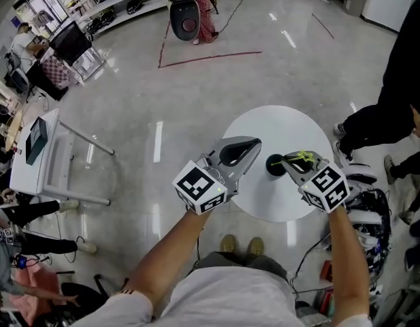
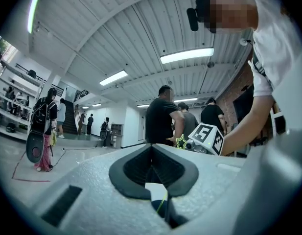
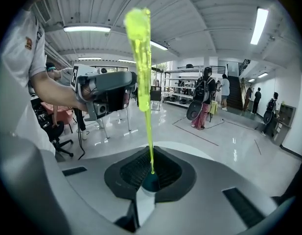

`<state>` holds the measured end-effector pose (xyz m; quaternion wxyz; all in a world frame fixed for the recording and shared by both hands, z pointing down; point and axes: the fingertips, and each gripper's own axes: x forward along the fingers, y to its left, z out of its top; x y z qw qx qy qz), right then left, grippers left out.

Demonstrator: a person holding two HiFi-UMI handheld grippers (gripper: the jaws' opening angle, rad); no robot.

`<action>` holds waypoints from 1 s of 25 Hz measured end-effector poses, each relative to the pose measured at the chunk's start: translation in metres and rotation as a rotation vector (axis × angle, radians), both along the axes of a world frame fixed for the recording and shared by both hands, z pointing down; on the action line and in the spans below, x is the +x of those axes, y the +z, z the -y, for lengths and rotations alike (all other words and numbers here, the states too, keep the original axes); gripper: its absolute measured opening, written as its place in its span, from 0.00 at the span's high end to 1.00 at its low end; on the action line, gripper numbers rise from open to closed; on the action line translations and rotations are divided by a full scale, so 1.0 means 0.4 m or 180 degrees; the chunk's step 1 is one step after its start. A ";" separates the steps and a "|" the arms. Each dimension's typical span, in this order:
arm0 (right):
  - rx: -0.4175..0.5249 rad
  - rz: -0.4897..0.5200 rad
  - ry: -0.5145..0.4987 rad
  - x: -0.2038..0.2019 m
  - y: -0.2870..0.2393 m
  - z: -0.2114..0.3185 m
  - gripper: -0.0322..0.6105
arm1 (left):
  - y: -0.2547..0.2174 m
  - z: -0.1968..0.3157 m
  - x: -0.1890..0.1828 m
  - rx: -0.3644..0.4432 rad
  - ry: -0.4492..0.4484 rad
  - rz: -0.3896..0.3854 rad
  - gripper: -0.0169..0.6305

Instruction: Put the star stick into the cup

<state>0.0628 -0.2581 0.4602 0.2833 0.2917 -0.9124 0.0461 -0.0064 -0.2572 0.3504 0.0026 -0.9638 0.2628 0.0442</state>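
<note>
Polished grey floor (image 1: 141,101) is spread across the head view, and a round white table (image 1: 264,125) is set on it under the tips of both grippers. The left gripper (image 1: 256,144) is held over the table's left edge, with the right gripper (image 1: 286,163) close on its right. A black cup (image 1: 275,163) is stood on the table right at the right gripper's tip, between the two grippers, with nothing laid in between. The star stick (image 1: 303,157) is seen as a yellow-green streak on top of the right gripper. A red tape line (image 1: 210,58) is marked far beyond the grippers, a bystander in black (image 1: 393,107) is stood right of the right gripper, and tangled cables (image 1: 363,227) are heaped beneath it. In the left gripper view the jaws are pressed together on nothing, several people are seen ahead, and the green star is shown beside the right gripper's marker cube (image 2: 208,138). In the right gripper view the jaws are clamped on the stick's lower end; the stick is raised upright, its top blurred, with the left gripper just behind it.
</note>
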 end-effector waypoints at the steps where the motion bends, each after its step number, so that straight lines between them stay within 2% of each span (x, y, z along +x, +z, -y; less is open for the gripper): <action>1: -0.0017 -0.0013 -0.0010 -0.005 0.009 0.004 0.92 | 0.006 0.003 -0.004 -0.0014 -0.0007 0.0006 0.95; 15: -0.0345 -0.0244 -0.0167 -0.030 0.121 0.033 0.92 | 0.061 0.044 0.002 -0.0155 -0.0047 0.0041 0.95; 25: -0.0468 -0.0237 -0.0159 -0.040 0.148 0.043 0.91 | 0.086 0.058 -0.006 -0.0217 -0.0056 0.0056 0.95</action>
